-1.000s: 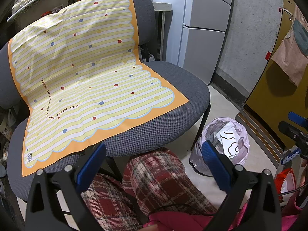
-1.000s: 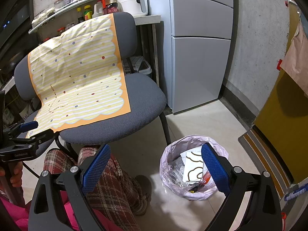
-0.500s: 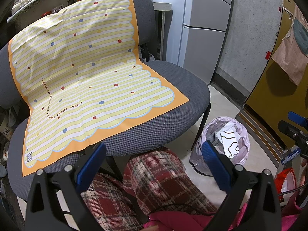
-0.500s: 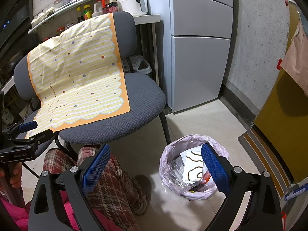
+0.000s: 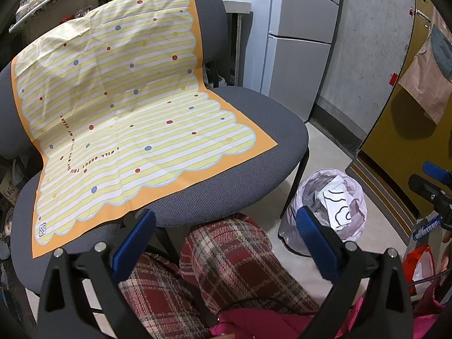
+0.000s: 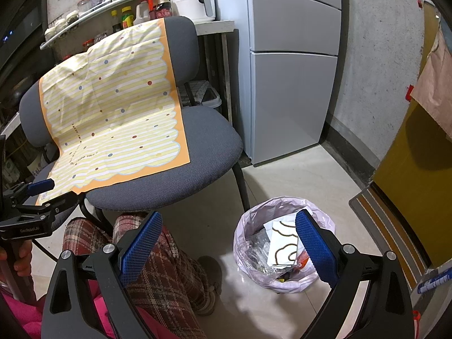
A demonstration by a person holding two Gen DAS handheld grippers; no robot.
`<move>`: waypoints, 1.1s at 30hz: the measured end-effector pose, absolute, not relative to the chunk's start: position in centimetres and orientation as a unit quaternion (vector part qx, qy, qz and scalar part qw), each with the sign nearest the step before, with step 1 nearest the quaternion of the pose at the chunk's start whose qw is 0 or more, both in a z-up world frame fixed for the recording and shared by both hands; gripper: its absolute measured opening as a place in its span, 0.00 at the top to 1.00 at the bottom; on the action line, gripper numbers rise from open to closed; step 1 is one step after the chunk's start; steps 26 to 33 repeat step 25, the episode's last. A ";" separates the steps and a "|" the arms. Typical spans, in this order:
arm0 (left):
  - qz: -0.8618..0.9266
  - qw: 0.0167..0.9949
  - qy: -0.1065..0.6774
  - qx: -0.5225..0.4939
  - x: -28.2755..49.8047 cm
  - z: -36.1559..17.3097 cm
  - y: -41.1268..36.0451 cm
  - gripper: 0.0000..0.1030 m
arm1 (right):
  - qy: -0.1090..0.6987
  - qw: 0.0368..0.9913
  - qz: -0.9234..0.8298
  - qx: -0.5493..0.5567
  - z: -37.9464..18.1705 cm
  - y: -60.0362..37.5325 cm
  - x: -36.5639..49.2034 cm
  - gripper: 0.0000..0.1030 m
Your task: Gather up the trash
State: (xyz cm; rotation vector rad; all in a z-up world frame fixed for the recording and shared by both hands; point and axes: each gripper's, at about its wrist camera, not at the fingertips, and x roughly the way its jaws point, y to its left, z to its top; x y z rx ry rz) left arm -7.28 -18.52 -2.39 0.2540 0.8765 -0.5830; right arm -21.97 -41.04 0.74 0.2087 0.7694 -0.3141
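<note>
A: L gripper (image 5: pixel 223 243)?
B: Jaws wide apart, nothing held. Above the plaid knees (image 5: pixel 226 251), chair (image 5: pixel 240 189) w/ striped cloth (image 5: pixel 127 118) ahead.
A: R gripper (image 6: pixel 228 243)?
B: Same, wide apart, nothing held. Trash bin (image 6: pixel 285 243) w/ lilac liner on floor, just ahead-right between its fingers; white paper (image 6: pixel 282 250) inside.

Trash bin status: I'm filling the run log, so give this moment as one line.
left gripper: open, empty | right gripper: open, empty | trash bin: lined, holds trash, on floor beside chair | cloth: draped over chair
</note>
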 end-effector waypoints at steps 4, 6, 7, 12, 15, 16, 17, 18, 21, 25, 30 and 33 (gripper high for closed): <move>-0.274 0.856 0.422 0.123 -7.4 -2.7 -18.8 0.06 | 0.373 0.910 -0.152 0.102 0.8 -41.0 -21.9 0.08; -0.274 0.855 0.423 0.122 -7.4 -2.8 -18.9 0.06 | 0.373 0.910 -0.152 0.102 0.8 -41.1 -21.9 0.08; -0.274 0.855 0.422 0.123 -7.4 -2.7 -18.8 0.06 | 0.373 0.910 -0.152 0.102 0.8 -41.1 -21.9 0.08; -0.279 0.857 0.417 0.115 -7.4 -2.7 -18.9 0.06 | 0.376 0.908 -0.148 0.109 0.2 -41.3 -21.7 0.08; -0.280 0.865 0.400 0.114 -7.3 -2.8 -18.5 0.06 | 0.382 0.905 -0.139 0.125 -1.0 -41.3 -20.5 0.08; -0.278 0.867 0.397 0.115 -7.1 -3.0 -18.2 0.06 | 0.384 0.905 -0.133 0.129 -1.4 -41.2 -19.9 0.08; -0.274 0.868 0.398 0.115 -6.8 -3.0 -18.1 0.06 | 0.386 0.905 -0.123 0.131 -1.8 -40.9 -19.0 0.08; -0.266 0.870 0.400 0.113 -6.3 -3.2 -17.7 0.06 | 0.387 0.905 -0.114 0.133 -2.0 -40.6 -18.2 0.08; -0.221 0.875 0.418 0.108 -4.0 -3.9 -16.4 0.06 | 0.377 0.912 -0.073 0.140 -1.9 -39.5 -14.9 0.08; -0.143 0.890 0.425 0.085 -0.7 -4.5 -12.7 0.06 | 0.352 0.926 -0.036 0.127 -0.5 -38.0 -8.9 0.08; -0.143 0.890 0.425 0.085 -0.7 -4.5 -12.7 0.06 | 0.352 0.926 -0.036 0.127 -0.5 -38.0 -8.9 0.08; -0.143 0.890 0.425 0.085 -0.7 -4.5 -12.7 0.06 | 0.352 0.926 -0.036 0.127 -0.5 -38.0 -8.9 0.08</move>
